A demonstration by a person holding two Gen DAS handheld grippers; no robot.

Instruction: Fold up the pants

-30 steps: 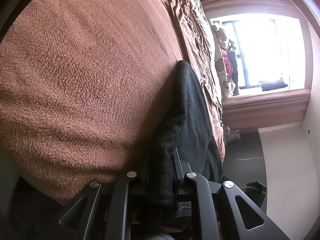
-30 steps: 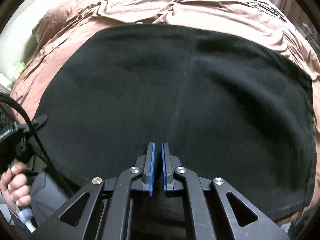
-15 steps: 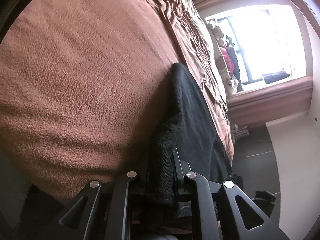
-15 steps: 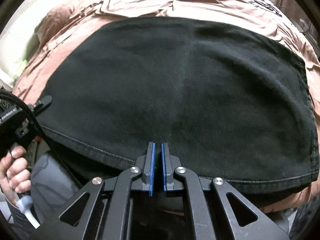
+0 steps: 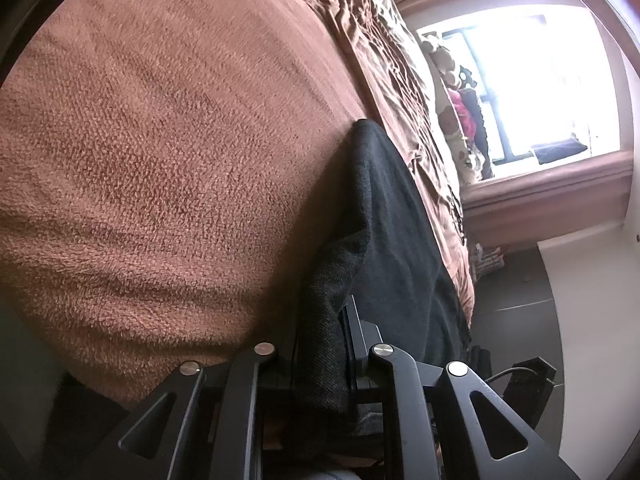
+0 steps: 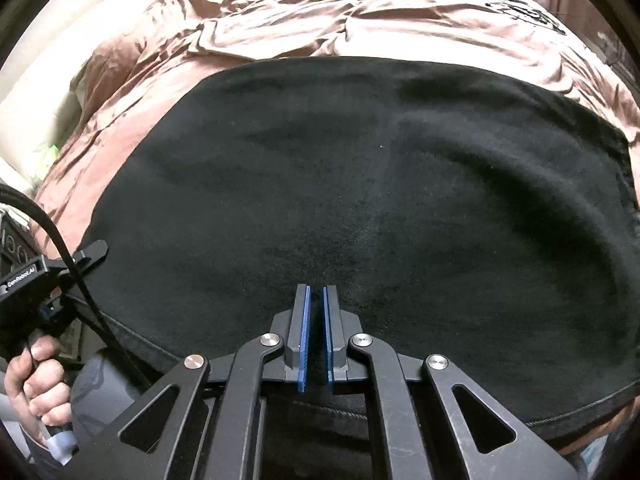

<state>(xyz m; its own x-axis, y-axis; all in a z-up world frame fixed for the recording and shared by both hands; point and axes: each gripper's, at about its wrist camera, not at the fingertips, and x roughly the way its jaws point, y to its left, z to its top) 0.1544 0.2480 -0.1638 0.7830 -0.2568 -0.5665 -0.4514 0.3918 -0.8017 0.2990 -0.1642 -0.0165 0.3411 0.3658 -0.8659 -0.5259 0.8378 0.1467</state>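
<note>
Black pants [image 6: 360, 184] lie folded and spread flat on the brown bed cover, filling most of the right wrist view. My right gripper [image 6: 315, 292] hovers over their near middle, its blue pads nearly together with nothing between them. My left gripper [image 5: 324, 320] is shut on a fold of the black pants [image 5: 396, 216] at their left edge; the cloth hides its pads. The left gripper also shows at the left edge of the right wrist view [image 6: 80, 256], held by a hand [image 6: 36, 384].
A brown fleece blanket [image 5: 160, 152] fills the left of the left wrist view. Wrinkled brown sheets [image 6: 320, 16] lie beyond the pants. A bright window [image 5: 540, 80] with stuffed toys [image 5: 456, 120] beside it is far off. Dark floor [image 5: 516, 292] lies beside the bed.
The right gripper's view drew back and then moved forward over the pants again. The left gripper kept its hold on the cloth with a slight shift.
</note>
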